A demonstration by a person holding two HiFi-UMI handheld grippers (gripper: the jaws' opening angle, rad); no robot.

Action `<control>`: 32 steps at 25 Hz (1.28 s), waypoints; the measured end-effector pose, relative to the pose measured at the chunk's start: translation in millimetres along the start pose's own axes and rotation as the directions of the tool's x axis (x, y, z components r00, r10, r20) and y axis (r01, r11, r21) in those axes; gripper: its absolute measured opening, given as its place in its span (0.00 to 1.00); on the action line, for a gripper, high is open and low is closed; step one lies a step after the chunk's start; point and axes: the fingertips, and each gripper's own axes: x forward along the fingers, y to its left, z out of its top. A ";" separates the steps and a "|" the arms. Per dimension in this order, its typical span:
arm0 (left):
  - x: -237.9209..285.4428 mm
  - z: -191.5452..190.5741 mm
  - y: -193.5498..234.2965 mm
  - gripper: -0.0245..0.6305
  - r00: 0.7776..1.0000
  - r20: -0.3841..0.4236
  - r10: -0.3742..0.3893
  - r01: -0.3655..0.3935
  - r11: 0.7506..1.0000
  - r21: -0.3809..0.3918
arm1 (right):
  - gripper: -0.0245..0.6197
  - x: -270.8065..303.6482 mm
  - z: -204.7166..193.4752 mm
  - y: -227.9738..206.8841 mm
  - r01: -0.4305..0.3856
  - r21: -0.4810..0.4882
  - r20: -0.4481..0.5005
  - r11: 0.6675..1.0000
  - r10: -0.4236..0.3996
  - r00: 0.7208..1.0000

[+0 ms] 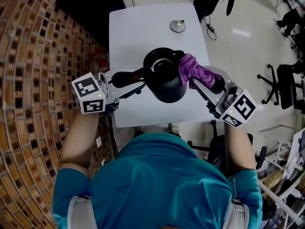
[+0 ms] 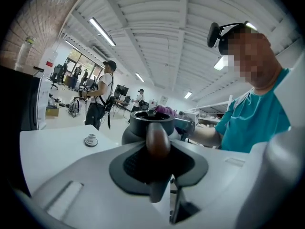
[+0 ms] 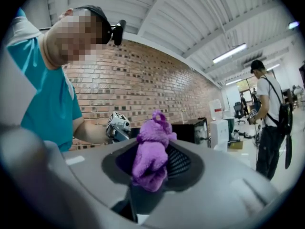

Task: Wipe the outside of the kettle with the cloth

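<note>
Kettle (image 1: 164, 82) held over the table's (image 1: 128, 37) near edge, its handle clamped in the left gripper (image 1: 136, 79); right gripper (image 1: 202, 81) pinches the purple cloth (image 1: 193, 67), which lies against the kettle's right side.

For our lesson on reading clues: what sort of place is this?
Probably an open-plan lab or workshop, not a home: swivel office chairs, long strip lights under a ribbed ceiling, and a brick wall beside the white work table.

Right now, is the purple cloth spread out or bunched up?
Bunched up. The purple cloth is a thick wad pinched in the right gripper; in the head view it is a lump by the black kettle.
</note>
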 end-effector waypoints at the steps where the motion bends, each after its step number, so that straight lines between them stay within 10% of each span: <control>1: -0.2 1.3 0.1 0.19 1.000 0.002 -0.002 0.002 1.000 -0.005 | 0.21 0.1 -0.8 0.1 -0.001 -0.003 -0.001 1.000 0.001 1.000; 21: -16.4 50.1 -8.5 0.20 0.996 0.083 0.019 -0.019 1.000 -0.012 | 0.21 -23.7 -111.1 3.9 0.026 0.088 -0.186 0.996 -0.009 0.983; 32: -6.1 60.1 1.6 0.20 0.992 0.032 0.126 -0.123 0.990 -0.063 | 0.21 4.0 41.0 14.0 0.064 -0.329 -0.030 0.942 -0.079 0.996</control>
